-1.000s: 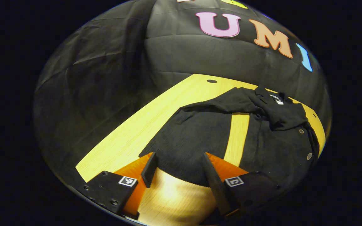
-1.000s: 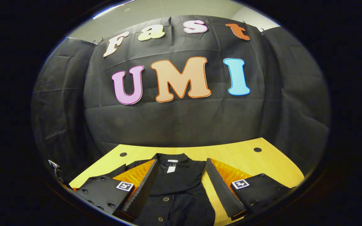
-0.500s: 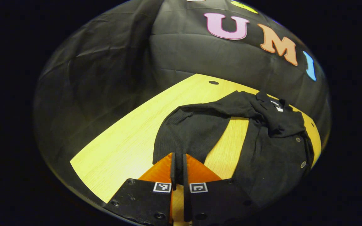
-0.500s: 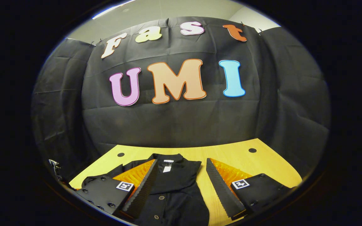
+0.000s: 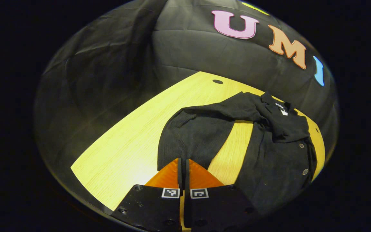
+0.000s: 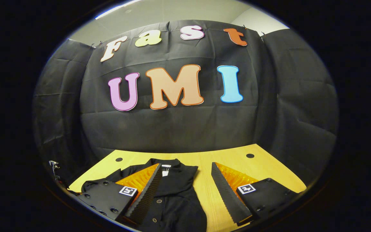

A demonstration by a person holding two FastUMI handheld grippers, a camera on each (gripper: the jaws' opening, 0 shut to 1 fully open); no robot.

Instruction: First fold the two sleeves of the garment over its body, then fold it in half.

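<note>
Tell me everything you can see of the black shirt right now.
The black shirt is soft knit cloth with a collar, a white neck tag and a row of small buttons. It lies spread on the yellow wooden table. One sleeve stretches away from the body, its cuff pinched in the shut left gripper. The open right gripper hovers near the collar.

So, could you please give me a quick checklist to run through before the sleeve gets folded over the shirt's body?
1. Left gripper shut on the sleeve end: ok, the fingers meet at the cuff edge.
2. Sleeve free to lift: ok, nothing lies on it.
3. Shirt body flat on the table: cannot tell; the collar area looks bunched.
4. Right gripper out of the fold's way: ok, open and hovering over the shirt near the collar, holding nothing.
5. Other sleeve laid out: cannot tell.
</note>
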